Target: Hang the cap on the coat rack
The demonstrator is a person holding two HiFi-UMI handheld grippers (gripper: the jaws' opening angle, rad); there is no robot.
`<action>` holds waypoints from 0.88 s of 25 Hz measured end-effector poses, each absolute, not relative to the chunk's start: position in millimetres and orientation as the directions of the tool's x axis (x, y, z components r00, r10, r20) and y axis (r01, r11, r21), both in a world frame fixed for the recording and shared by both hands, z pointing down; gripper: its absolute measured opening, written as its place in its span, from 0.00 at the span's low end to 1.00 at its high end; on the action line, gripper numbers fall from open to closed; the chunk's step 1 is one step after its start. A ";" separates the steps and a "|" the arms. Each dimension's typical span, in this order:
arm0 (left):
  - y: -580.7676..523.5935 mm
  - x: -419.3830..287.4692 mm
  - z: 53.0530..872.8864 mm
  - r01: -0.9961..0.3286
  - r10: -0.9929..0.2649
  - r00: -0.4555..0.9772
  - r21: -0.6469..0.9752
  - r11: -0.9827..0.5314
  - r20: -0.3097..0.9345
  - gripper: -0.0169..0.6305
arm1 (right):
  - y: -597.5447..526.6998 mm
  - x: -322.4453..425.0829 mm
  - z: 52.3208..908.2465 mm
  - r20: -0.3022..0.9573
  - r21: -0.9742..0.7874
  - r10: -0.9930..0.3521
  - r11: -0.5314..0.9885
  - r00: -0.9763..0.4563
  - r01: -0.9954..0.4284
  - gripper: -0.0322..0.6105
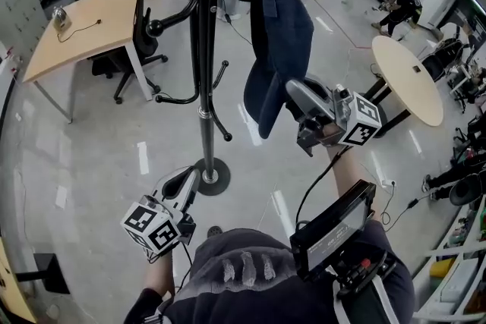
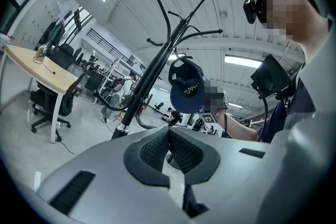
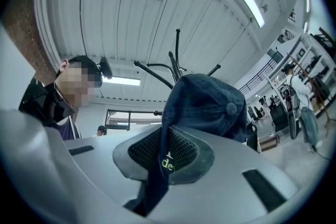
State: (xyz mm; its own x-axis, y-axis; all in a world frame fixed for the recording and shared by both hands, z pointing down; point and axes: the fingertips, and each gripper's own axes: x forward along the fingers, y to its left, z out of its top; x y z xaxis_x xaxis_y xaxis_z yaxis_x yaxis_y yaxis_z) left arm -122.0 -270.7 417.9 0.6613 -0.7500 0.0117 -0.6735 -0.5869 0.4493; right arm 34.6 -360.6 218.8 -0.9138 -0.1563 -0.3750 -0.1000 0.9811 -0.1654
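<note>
Navy cap [image 1: 281, 49] clamped in right gripper [image 1: 295, 96] beside coat rack [image 1: 203, 34]; left gripper [image 1: 188, 180] closed, empty.

Cap [image 1: 281, 42] right of coat rack [image 1: 203, 49], desk [image 1: 83, 23] left, round table [image 1: 410, 80] right

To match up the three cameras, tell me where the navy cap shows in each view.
Head view: cap right of centre, beside the coat rack, its lower edge in the right gripper.
Left gripper view: cap at centre, above the shut, empty jaws, right of the coat rack.
Right gripper view: cap at centre, brim pinched between the jaws.
Shared landmark: the coat rack, black, always next to the cap.
</note>
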 end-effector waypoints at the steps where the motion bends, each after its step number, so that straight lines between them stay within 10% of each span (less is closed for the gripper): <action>1: -270.6 -122.4 418.7 -0.674 -0.750 0.662 0.450 -0.586 0.013 0.04 | -360.3 38.8 218.4 -0.394 -0.184 -0.150 0.980 -0.907 -0.082 0.10; 9: -280.2 -132.6 420.9 -0.662 -0.741 0.672 0.452 -0.598 0.004 0.04 | -360.4 45.7 210.7 -0.544 -0.277 -0.062 0.955 -0.837 0.109 0.10; 22: -282.2 -133.3 425.2 -0.666 -0.743 0.669 0.455 -0.591 0.013 0.04 | -329.1 -5.3 221.1 -0.368 -0.168 0.045 0.979 -0.929 0.114 0.10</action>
State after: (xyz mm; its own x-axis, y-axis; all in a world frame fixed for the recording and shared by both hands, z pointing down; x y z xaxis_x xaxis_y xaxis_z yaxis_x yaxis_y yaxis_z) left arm -133.3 -282.2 425.2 0.6687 -0.7434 0.0129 -0.6660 -0.5912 0.4549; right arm -5.3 -329.1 221.1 -0.9289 0.0455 -0.3675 0.1143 0.9792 -0.1677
